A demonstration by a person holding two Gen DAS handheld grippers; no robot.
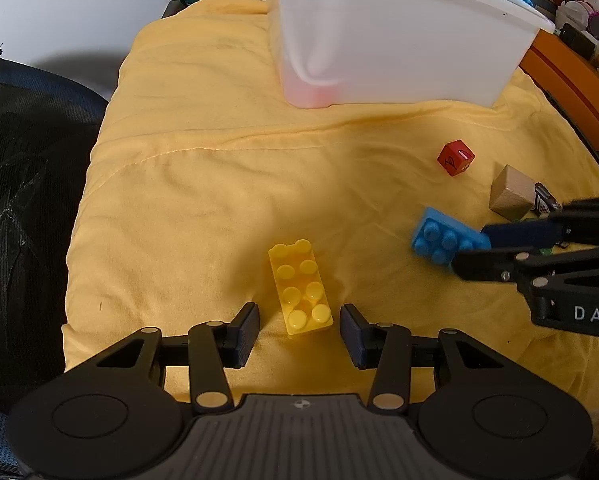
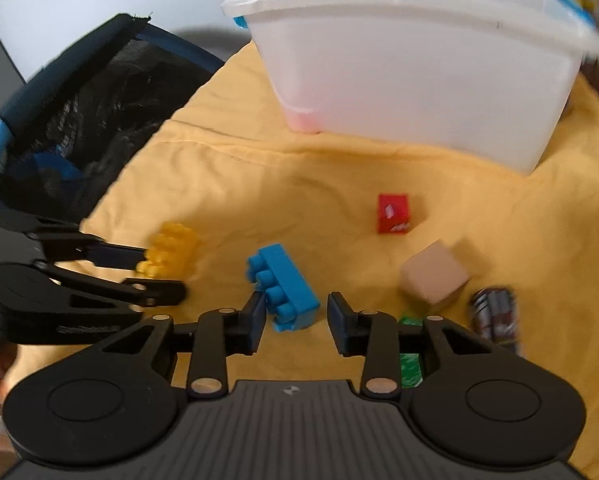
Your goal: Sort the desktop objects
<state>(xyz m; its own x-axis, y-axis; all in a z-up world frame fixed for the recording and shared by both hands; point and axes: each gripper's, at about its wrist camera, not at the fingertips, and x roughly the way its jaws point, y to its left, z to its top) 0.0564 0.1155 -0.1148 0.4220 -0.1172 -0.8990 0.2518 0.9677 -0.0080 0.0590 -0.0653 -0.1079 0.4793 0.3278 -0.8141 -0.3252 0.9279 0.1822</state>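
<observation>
The left gripper is spread wide around the yellow brick. The right gripper is spread around the blue brick. Both bricks lie on the yellow cloth. Next I think both squeeze, then lift to the white bin.

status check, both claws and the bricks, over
Left claw open, straddling the yellow brick. Right claw open around the blue brick. Neither gripped yet. White bin behind; path looks clear.

yellow cloth, black mesh chair, orange box, cluttered shelf behind
</observation>
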